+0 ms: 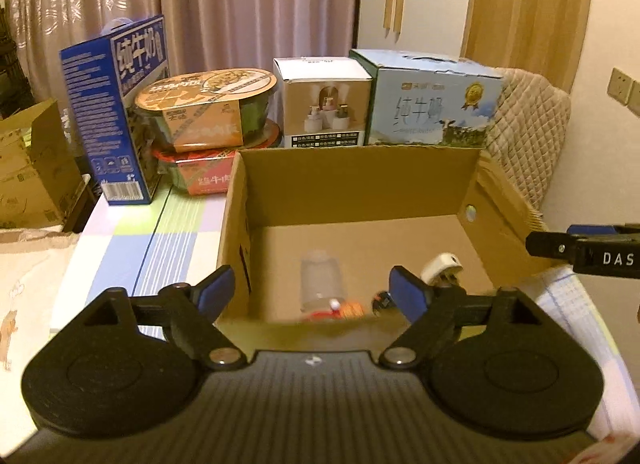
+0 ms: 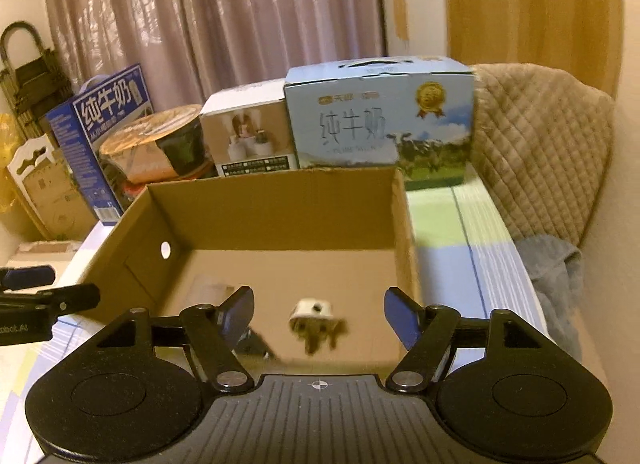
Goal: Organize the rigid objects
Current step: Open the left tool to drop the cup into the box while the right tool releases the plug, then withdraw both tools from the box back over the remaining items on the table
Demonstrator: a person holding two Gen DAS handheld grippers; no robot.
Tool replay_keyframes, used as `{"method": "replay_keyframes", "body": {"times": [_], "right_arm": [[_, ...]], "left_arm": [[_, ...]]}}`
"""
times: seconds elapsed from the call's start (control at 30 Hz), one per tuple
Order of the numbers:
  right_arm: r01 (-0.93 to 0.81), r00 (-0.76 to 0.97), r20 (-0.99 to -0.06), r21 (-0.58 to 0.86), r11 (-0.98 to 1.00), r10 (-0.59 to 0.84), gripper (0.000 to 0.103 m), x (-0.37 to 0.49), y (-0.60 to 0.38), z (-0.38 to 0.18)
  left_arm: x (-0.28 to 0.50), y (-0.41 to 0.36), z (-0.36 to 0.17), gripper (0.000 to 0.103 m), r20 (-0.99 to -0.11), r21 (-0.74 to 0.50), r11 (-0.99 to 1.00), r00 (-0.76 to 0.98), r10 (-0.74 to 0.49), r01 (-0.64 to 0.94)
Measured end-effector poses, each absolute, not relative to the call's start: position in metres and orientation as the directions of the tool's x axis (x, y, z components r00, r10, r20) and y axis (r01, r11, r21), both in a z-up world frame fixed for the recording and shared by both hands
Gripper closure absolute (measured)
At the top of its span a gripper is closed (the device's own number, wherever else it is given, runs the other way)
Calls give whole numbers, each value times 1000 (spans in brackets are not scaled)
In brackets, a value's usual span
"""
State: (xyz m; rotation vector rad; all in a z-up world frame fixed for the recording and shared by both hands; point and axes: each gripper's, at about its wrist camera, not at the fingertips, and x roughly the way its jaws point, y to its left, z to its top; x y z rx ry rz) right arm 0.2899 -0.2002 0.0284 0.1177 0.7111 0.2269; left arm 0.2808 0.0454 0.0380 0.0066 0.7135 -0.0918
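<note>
A white plastic wall plug [image 2: 311, 311] with metal prongs lay blurred on the floor of the open brown cardboard box [image 2: 280, 204], beside a clear plastic bottle [image 1: 321, 278] lying on its side. The box sat on the checked table [image 1: 160, 232], seemingly as the collecting place. Both the left gripper [image 1: 311, 290] and right gripper [image 2: 319, 314] hovered at its near edge, jaws spread wide and holding nothing.
</note>
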Motion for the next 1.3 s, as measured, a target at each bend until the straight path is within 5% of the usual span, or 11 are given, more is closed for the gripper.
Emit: {"method": "replay_keyframes", "body": {"times": [1.0, 1.3], "right_arm": [[-114, 656, -723, 191, 975, 218, 30, 58, -207, 24], [-109, 662, -721, 178, 978, 205, 14, 50, -210, 24]], "left_arm": [[62, 43, 37, 1, -702, -74, 997, 708, -74, 31], [56, 39, 32, 1, -718, -69, 997, 691, -80, 44]]}}
